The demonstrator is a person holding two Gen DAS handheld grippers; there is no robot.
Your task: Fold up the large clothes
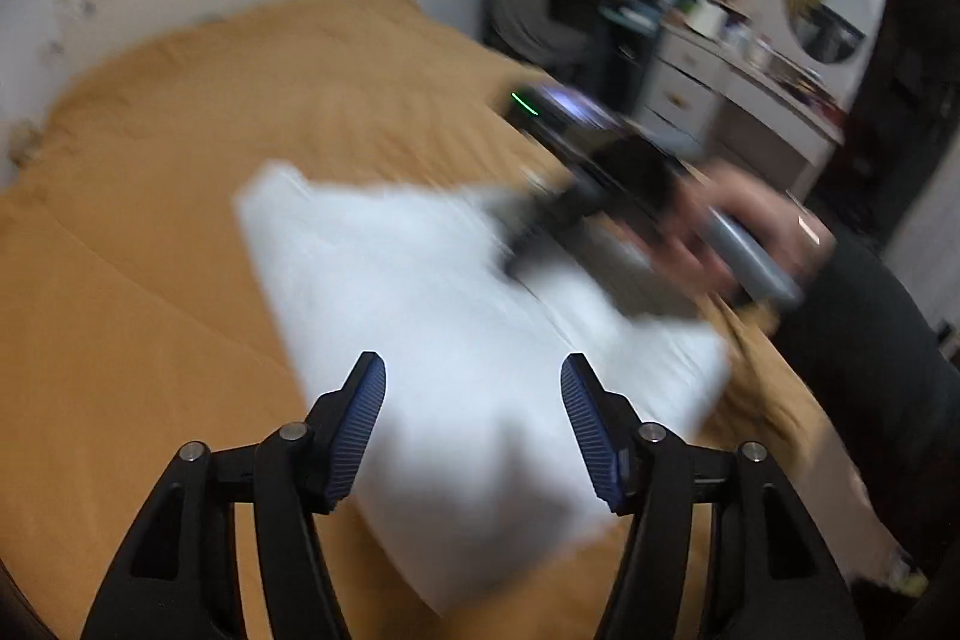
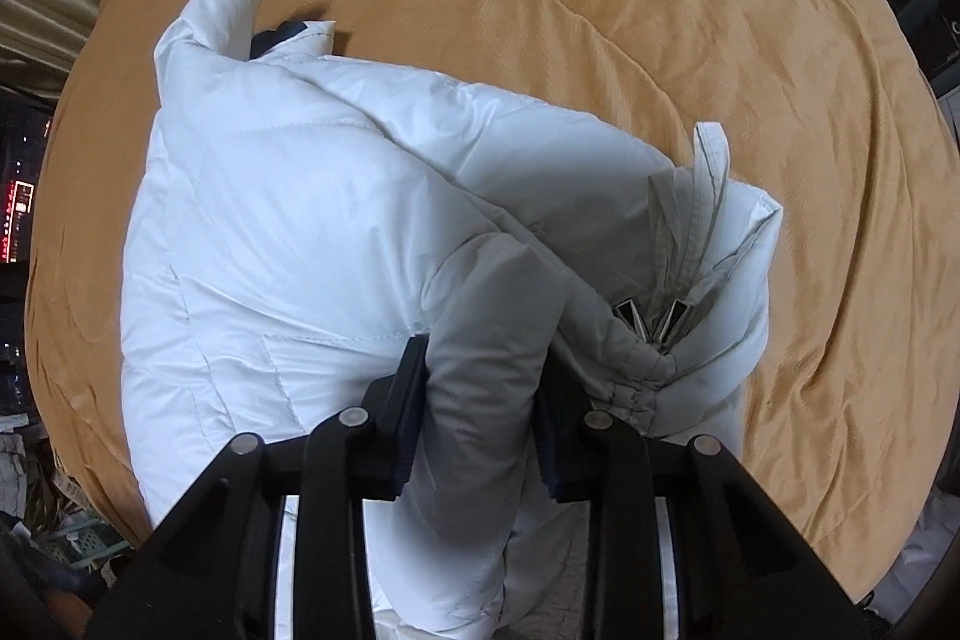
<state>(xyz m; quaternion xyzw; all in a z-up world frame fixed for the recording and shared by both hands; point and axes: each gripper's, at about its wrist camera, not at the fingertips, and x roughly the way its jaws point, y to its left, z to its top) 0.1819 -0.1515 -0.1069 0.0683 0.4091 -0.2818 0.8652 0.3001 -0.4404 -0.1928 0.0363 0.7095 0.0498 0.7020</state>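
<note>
Mid-fold, by my reading: white jacket (image 2: 312, 220) lay bunched on the bed (image 2: 660, 10), nearer its front edge than its head. Left gripper (image 1: 474, 424) hovered above the jacket, jaws spread wide, holding nothing. Right gripper (image 2: 480, 400) had jaws pinching a thick roll of jacket fabric. Next move likely calls for carrying that roll across the body and flattening it.

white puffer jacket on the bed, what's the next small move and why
Probably carry the sleeve across the jacket body and release. The right gripper is clamped on a bunched sleeve of the white puffer jacket, which lies partly folded on the orange bedspread; the left gripper hangs open above it.
</note>
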